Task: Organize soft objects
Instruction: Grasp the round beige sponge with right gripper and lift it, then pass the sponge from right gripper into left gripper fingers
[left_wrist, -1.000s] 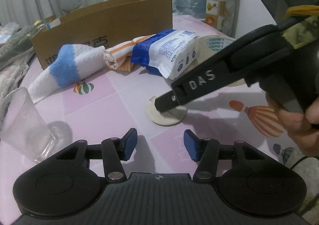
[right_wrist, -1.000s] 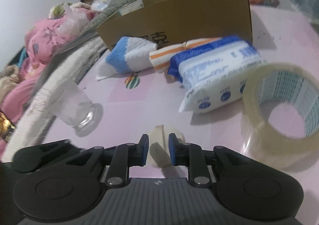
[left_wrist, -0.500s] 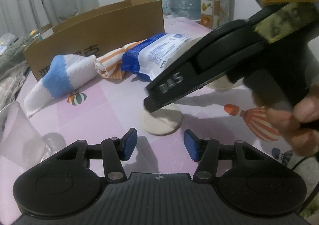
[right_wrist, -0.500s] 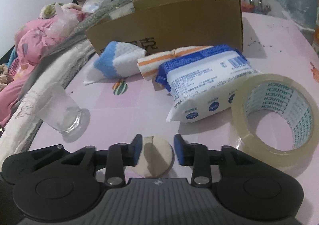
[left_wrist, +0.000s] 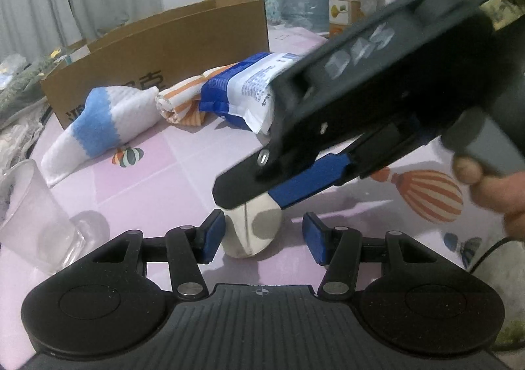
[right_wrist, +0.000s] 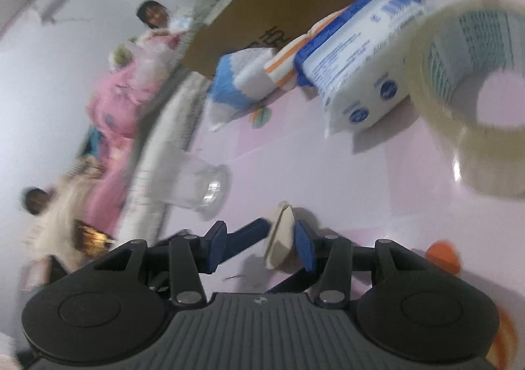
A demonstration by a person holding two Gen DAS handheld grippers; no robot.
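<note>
Cream-coloured and folded in half, the small round pad (left_wrist: pixel 251 233) is standing on edge on the pink surface (left_wrist: pixel 157 173), toward its near edge, right in front of the left gripper (left_wrist: pixel 264 235). It is looking light, thin and limp, likely to bend or slide rather than resist, so pinching across the two folded flaps near the crease seems the safest hold. The right gripper (right_wrist: pixel 261 243) is tilting over it; its jaws have just been opening and are standing wide, the pad between them and leaning against one blue finger (right_wrist: pixel 303 247), not pinched. The left gripper's jaws are sitting half open, empty, one on each side of the pad without touching it. The right gripper's body is covering the pad's top and part of the wipes pack (left_wrist: pixel 242 91). Motion blur is smearing the right wrist view, so exact contact is hard to judge.
</note>
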